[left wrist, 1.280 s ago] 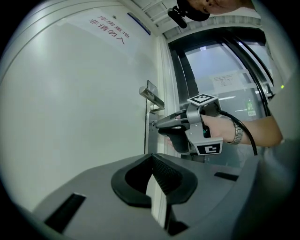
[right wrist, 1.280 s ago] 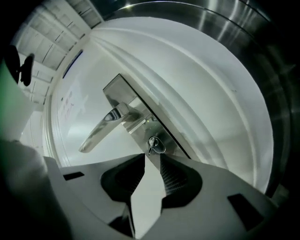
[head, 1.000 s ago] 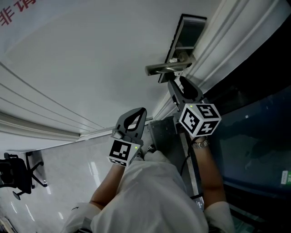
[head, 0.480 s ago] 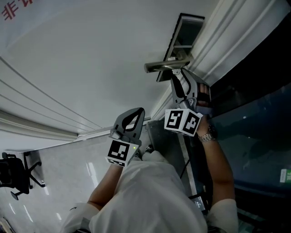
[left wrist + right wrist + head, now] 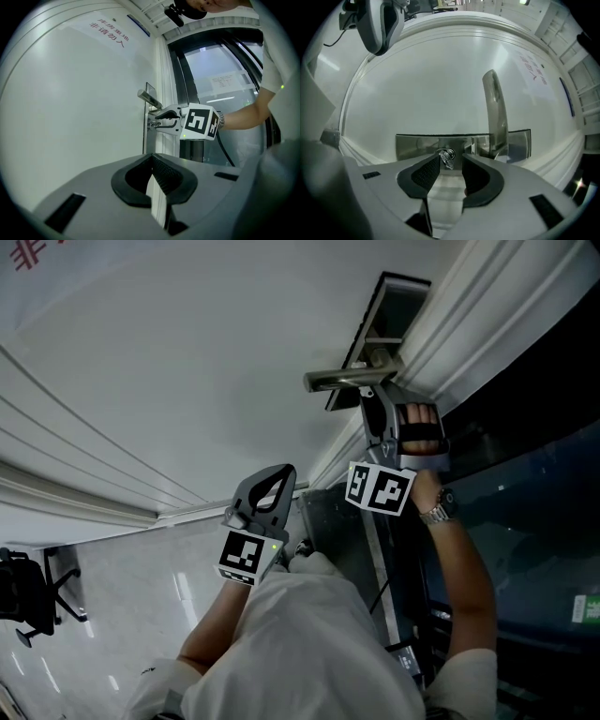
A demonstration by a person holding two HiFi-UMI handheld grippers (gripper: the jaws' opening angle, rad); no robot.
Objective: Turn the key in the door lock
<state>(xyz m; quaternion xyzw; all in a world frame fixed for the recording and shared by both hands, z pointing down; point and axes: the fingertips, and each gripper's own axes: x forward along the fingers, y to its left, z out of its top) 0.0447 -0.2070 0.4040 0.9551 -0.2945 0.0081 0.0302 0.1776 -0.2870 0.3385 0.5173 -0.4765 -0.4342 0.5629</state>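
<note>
The right tool (image 5: 451,161) was open, its jaw tips flanking the key (image 5: 446,158) seated directly ahead in the lock plate (image 5: 416,146); the left tool (image 5: 151,163), closed and empty, hung well away.

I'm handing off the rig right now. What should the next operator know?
Left claw: shut, empty, held back from the lock.
Right claw: open, tips either side of the key, not clamped.
The key sits in the cylinder on the lock plate, near the door handle.
Done: right claw lined up on the key.
Left to do: close on the key and turn it.
</note>
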